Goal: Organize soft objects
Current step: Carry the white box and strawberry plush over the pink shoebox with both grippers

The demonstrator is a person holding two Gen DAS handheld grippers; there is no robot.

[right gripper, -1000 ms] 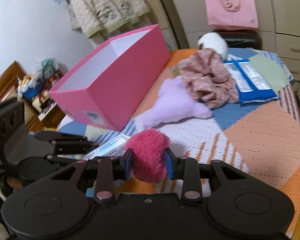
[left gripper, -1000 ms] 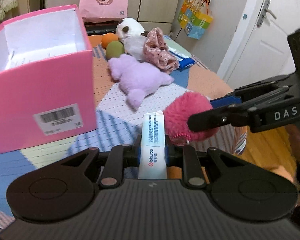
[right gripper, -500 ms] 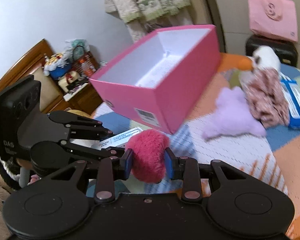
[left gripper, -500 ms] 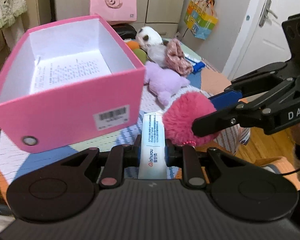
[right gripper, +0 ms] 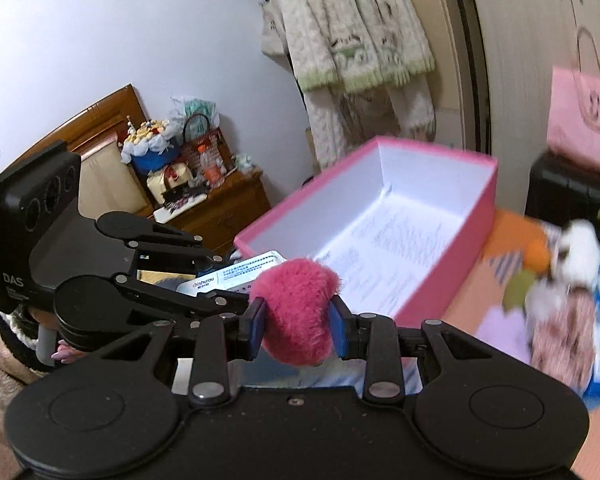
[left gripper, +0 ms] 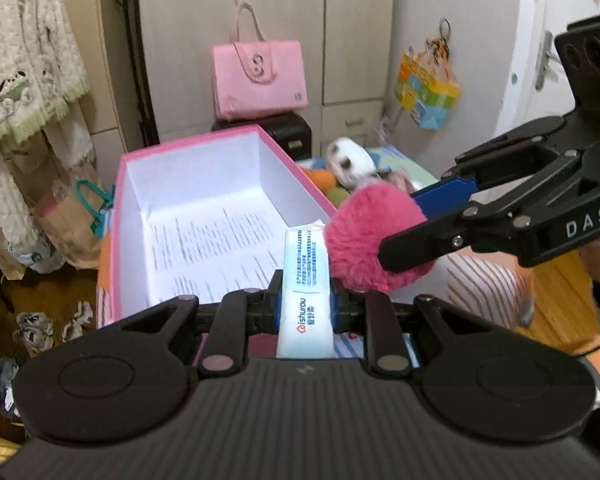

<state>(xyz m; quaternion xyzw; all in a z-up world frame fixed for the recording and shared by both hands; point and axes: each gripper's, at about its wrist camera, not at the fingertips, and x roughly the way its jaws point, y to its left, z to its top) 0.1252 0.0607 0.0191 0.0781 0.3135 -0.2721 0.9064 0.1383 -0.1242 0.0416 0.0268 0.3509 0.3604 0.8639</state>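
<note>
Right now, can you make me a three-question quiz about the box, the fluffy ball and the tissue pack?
1. Where is the fluffy ball?
A. inside the box
B. between the fingers of the right gripper
C. on the floor

2. What colour is the outside of the box?
A. pink
B. green
C. black

3. What is the left gripper doing?
A. hanging open with nothing in it
B. holding an orange ball
C. shut on a tissue pack

Answers:
1 B, the blue pads press into the ball from both sides.
2 A, its walls are pink, with white inside and a printed sheet on the bottom.
3 C, the pack stands clamped between its fingers.
</note>
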